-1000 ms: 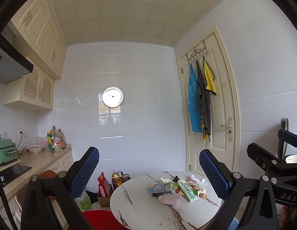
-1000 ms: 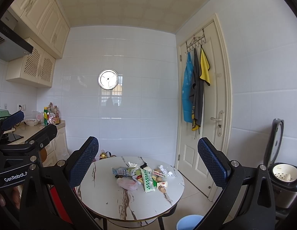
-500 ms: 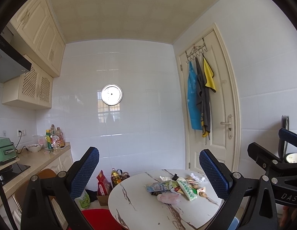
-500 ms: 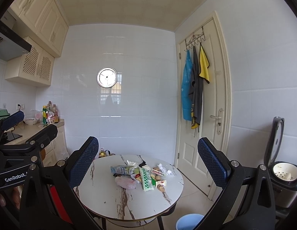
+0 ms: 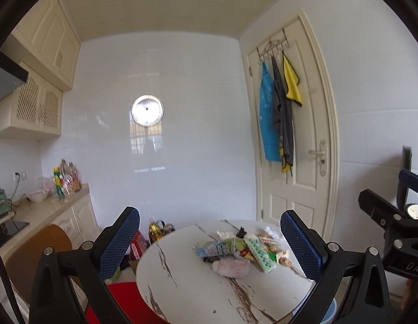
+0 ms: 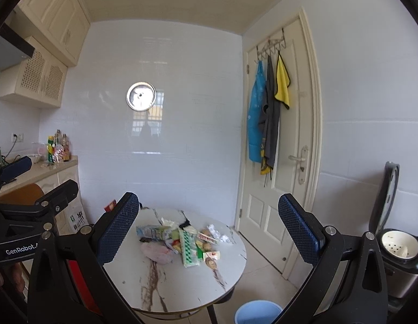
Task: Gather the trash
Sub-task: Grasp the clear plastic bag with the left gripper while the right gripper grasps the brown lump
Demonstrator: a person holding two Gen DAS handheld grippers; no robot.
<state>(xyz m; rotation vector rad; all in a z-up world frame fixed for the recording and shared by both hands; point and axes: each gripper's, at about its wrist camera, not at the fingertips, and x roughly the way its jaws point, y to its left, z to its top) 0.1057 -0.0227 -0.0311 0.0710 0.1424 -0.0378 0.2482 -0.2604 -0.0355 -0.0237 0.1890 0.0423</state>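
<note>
The round marble table (image 6: 176,283) stands ahead of both grippers, well apart from them. The trash pile (image 6: 182,240) – wrappers, a green-and-white strip pack, a pink crumpled bag – lies past the table's centre, toward 1 o'clock. The blue bin (image 6: 256,313) sits on the floor at the table's 5 o'clock edge. The left gripper (image 5: 209,239) and the right gripper (image 6: 207,225) are both spread wide, holding nothing. Readable writing – "GenRobot" on the left gripper's body, "DAS" on the right's.
</note>
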